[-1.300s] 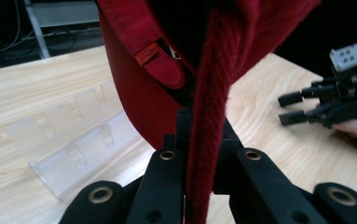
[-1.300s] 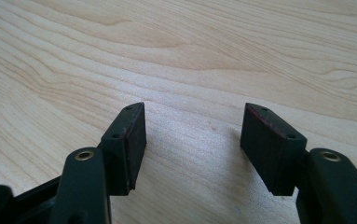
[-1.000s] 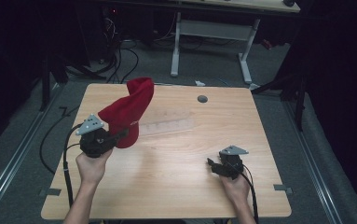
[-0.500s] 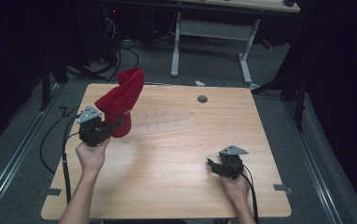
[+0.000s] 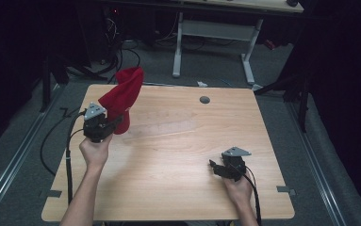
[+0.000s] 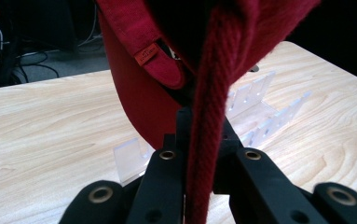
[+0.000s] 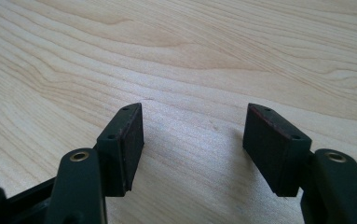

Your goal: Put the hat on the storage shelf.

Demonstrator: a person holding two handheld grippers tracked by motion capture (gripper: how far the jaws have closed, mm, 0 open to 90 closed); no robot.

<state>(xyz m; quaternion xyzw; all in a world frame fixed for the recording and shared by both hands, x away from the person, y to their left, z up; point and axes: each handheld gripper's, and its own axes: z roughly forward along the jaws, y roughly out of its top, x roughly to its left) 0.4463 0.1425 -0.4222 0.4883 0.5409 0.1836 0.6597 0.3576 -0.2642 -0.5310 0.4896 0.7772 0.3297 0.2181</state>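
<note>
A red cloth cap (image 5: 121,98) hangs lifted above the left rear part of the wooden worktop (image 5: 168,179), its strap pinched in the left claw (image 6: 202,140), whose jaws are clamped tight on the fabric. Beneath and beside it lies a clear plastic rack (image 6: 255,112) on the wood. The right claw (image 7: 192,140) rests low near the front right, jaws apart with bare wood between them.

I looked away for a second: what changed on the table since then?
The left gripper, shut on the red hat, carried it left and toward the table's far side, away from the clear rack. The right gripper stayed open and low, near the table.
</note>
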